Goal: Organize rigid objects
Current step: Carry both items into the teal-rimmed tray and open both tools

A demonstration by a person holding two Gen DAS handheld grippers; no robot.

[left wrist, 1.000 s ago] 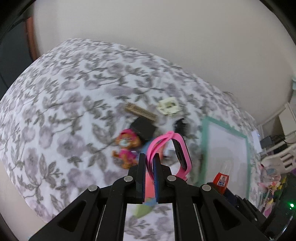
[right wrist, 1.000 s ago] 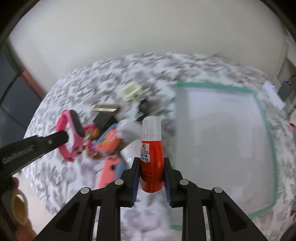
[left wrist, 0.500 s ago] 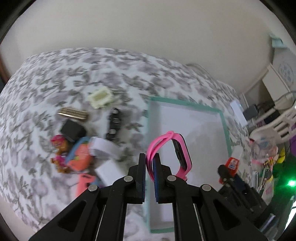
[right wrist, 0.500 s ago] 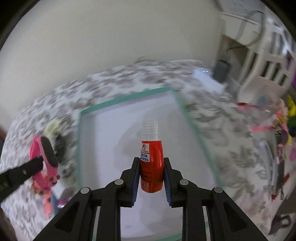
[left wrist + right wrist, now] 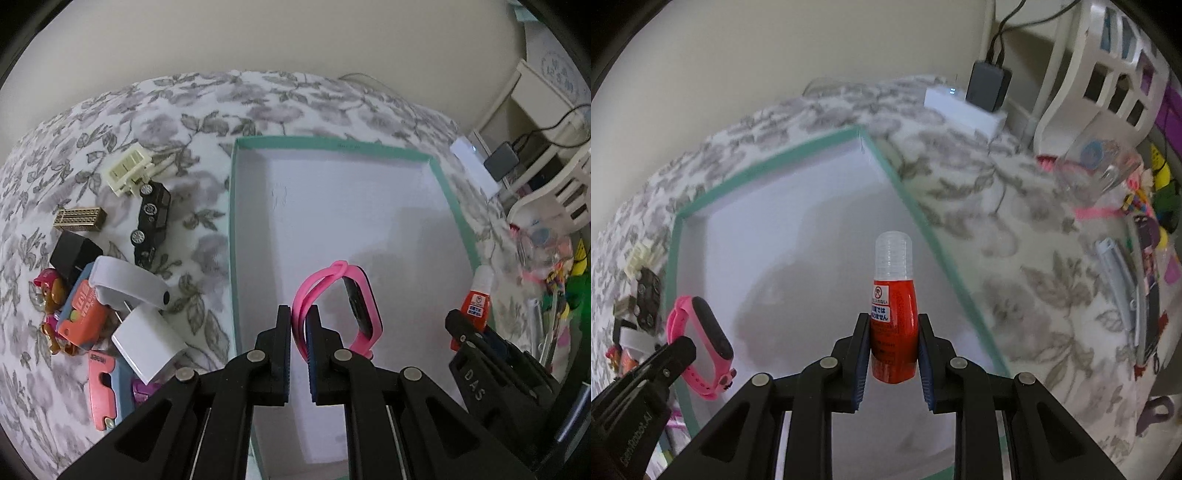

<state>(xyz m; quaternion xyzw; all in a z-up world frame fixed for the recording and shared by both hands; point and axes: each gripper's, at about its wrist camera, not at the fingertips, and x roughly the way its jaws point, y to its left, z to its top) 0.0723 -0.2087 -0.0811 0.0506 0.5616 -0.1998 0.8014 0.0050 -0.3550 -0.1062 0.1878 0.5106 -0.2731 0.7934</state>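
- Right now both hand-held grippers hang over the teal-rimmed box (image 5: 232, 236), each carrying one item; the box's white floor looks bare in both views.
- The left hand-held gripper (image 5: 298, 325) is clamped tight on the strap of a pink wristband (image 5: 364, 306), which dangles above the near part of the box, not yet set down.
- The right hand-held gripper (image 5: 893, 343) is clamped on a red bottle (image 5: 894, 317) with a clear cap, held upright between the pads above the box floor, near its right rim.
- Judging by the bare box, the sorting is at an early stage: nothing has been placed inside yet, and these two look to be the first deliveries.
- Left to move, on the floral bedspread (image 5: 155, 110) just left of the box: a black toy car (image 5: 151, 218), a cream plastic block (image 5: 129, 170), a gold comb-like piece (image 5: 79, 218), a black cube (image 5: 72, 254), a white curved case (image 5: 127, 288), a white charger (image 5: 147, 343), an orange toy (image 5: 83, 314), a small figurine (image 5: 50, 295) and a pink clip (image 5: 103, 391).
- These lie in a loose heap, several touching or overlapping, so I expect they will need picking off one at a time.
- Releasing both held items into the box seems the step in hand.
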